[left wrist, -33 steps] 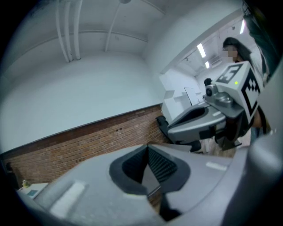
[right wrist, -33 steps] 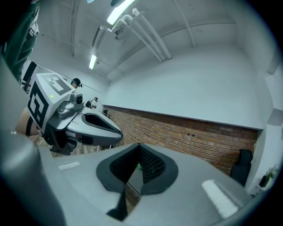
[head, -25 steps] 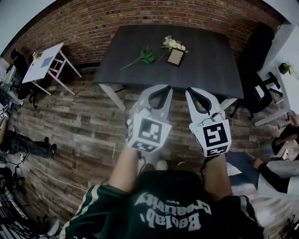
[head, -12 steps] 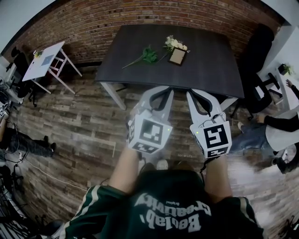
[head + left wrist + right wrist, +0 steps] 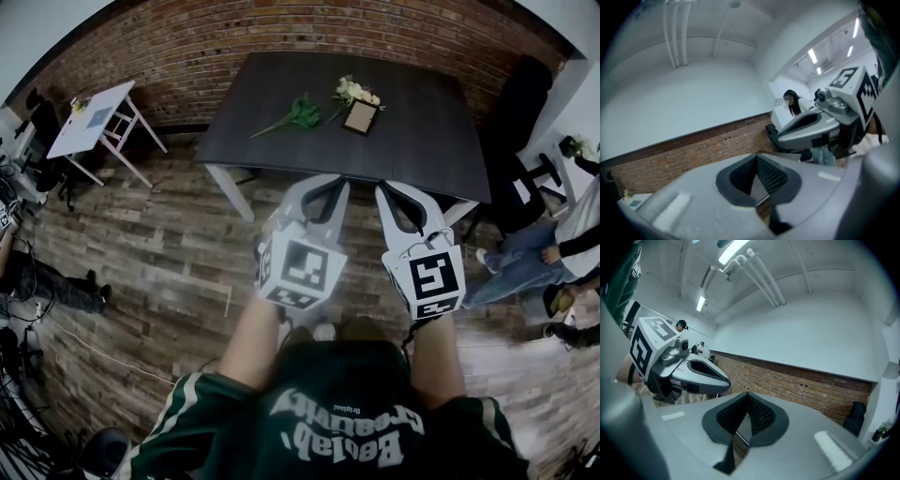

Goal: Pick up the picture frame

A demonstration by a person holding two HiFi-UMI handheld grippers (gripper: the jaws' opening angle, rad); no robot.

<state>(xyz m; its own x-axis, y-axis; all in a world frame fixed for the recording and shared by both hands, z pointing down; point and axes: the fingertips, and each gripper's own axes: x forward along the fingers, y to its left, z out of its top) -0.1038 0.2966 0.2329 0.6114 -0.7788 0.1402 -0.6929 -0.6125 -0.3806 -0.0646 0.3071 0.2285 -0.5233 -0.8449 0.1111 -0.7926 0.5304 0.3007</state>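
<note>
The picture frame [image 5: 360, 116] lies flat in the far half of the dark worktop [image 5: 422, 141], about midway between its left and right edges, with nothing gripping it. A small bunch of white flowers [image 5: 352, 90] sits just beside the frame's far corner. A green leafy stem [image 5: 296, 113] lies to the frame's left, its stalk running out toward the left edge. From where I stand, the person in the green top faces the near edge of the worktop and holds both tools out in front, side by side and roughly level. The left claw [image 5: 322, 180] is clenched, its ribbed pads [image 5: 765, 174] meeting at the tip with nothing between them. The right claw [image 5: 401, 186] is clenched too, and it is just as empty in its own view. Both tips reach about as far as the worktop's near edge, well apart from the frame. A brick wall [image 5: 281, 37] runs behind the worktop, and a plank floor [image 5: 159, 244] lies under it. A small white table [image 5: 91, 118] stands off to the left. A dark office chair [image 5: 518, 94] is on the right, near a seated person [image 5: 562, 239].
</note>
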